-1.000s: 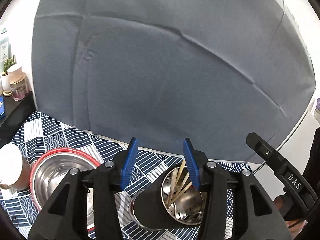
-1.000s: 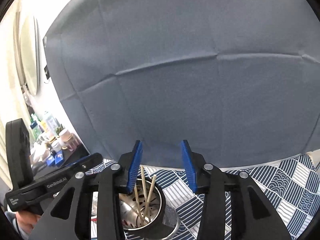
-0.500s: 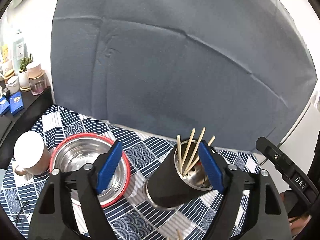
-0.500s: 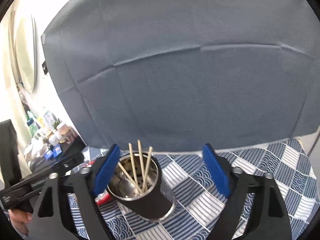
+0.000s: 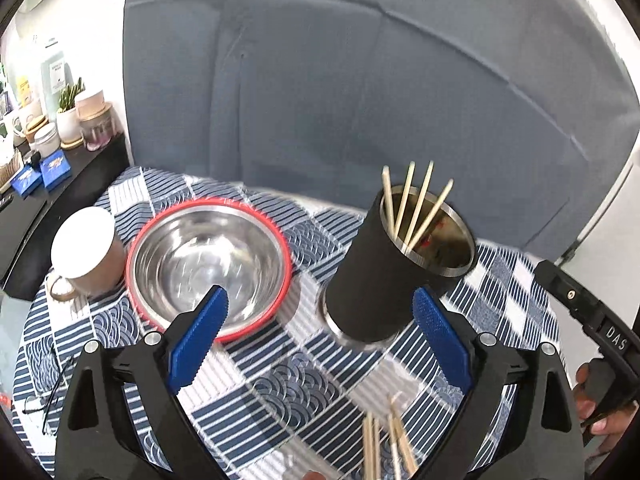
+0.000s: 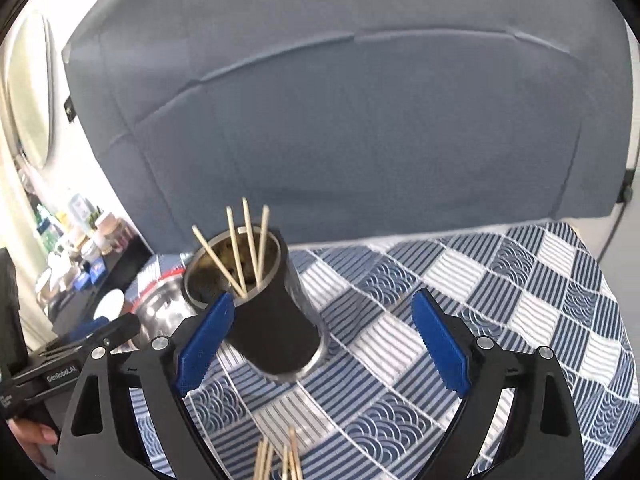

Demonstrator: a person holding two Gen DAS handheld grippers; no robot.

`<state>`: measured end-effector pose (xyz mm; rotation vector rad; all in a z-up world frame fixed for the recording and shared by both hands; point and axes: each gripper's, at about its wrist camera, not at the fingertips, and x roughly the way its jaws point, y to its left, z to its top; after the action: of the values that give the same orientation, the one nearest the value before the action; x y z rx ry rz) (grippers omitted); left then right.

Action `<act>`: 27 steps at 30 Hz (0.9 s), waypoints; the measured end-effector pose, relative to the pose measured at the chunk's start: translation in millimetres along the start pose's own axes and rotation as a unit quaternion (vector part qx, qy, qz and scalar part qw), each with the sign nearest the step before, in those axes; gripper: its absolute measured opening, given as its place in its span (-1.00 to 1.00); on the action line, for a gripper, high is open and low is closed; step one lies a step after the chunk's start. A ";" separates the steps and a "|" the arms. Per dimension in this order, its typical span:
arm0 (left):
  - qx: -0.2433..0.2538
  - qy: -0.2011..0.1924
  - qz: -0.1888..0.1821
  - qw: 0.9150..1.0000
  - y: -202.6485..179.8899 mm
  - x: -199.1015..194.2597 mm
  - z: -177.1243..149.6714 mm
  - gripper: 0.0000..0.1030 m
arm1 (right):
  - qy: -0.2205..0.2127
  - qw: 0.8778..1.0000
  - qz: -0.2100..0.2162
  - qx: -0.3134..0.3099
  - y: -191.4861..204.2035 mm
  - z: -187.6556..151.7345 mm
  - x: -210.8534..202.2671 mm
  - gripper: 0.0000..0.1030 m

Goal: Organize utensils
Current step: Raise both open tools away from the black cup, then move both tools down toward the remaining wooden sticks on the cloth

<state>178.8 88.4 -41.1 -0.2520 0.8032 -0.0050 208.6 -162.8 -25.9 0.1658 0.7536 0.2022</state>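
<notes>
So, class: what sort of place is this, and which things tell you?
Probably a home room rigged for filming: a patterned tablecloth holding a steel bowl, mug and chopstick holder, a grey backdrop behind, household jars on a side shelf.

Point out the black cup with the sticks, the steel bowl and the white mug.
black cup [image 5: 372, 280]: left wrist view, on its dark outer wall.
steel bowl [image 5: 280, 240]: left wrist view, on its red rim at the right.
white mug [image 5: 82, 242]: left wrist view, on its white top.

Blocking left: red-rimmed steel bowl [image 5: 208, 256], standing beside tall black steel-lined cup [image 5: 384, 276].
Lying open right: blue patterned tablecloth [image 6: 500, 300].
</notes>
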 end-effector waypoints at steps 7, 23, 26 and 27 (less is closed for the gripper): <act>0.035 0.063 0.005 0.997 -1.0 10.6 -38.8 0.83 | 0.038 0.999 -0.014 -0.006 -7.0 -37.1 2.0 0.67; 0.077 0.150 0.020 0.985 -7.3 31.2 -106.0 0.83 | 0.145 0.985 -0.026 -0.086 3.4 -123.6 18.8 0.67; 0.080 0.166 0.025 0.983 -5.2 36.2 -116.4 0.83 | 0.165 0.981 -0.025 -0.096 2.5 -138.7 22.7 0.67; 0.080 0.170 0.027 0.982 -4.7 37.6 -119.4 0.83 | 0.175 0.979 -0.026 -0.100 1.7 -145.2 24.9 0.67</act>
<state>120.4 53.6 -146.3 -0.0767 1.1432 -0.0632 125.6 -144.1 -146.1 -0.0828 1.0803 0.2602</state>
